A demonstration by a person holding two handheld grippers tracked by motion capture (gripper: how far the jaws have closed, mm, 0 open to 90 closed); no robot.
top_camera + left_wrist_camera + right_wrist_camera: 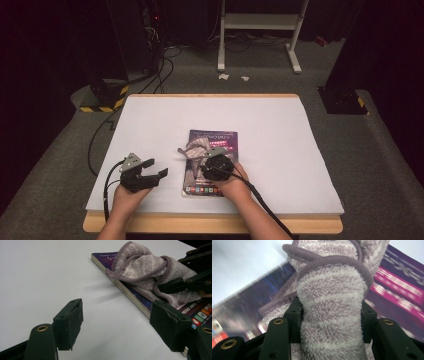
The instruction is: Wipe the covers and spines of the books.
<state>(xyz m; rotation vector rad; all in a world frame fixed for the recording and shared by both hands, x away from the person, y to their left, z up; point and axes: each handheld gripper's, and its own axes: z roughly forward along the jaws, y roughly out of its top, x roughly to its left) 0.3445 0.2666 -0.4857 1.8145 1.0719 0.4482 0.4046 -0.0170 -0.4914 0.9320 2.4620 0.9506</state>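
Observation:
A purple book (212,150) lies flat near the table's front middle. On it rests a bunched lilac striped towel (196,150) with a darker hem. My right gripper (207,161) is shut on the towel; in the right gripper view both pads squeeze a thick fold of the towel (332,315) over the book cover (402,290). My left gripper (156,169) rests on the white table left of the book, open with nothing between its fingers. In the left gripper view the book (130,293) and the towel (147,267) lie ahead, beyond my left gripper (117,327).
White paper (150,125) covers the tabletop, whose wooden edge shows at the front. Cables run off the table's left side. Beyond the table are a dark floor, a white stand (260,22) and black equipment.

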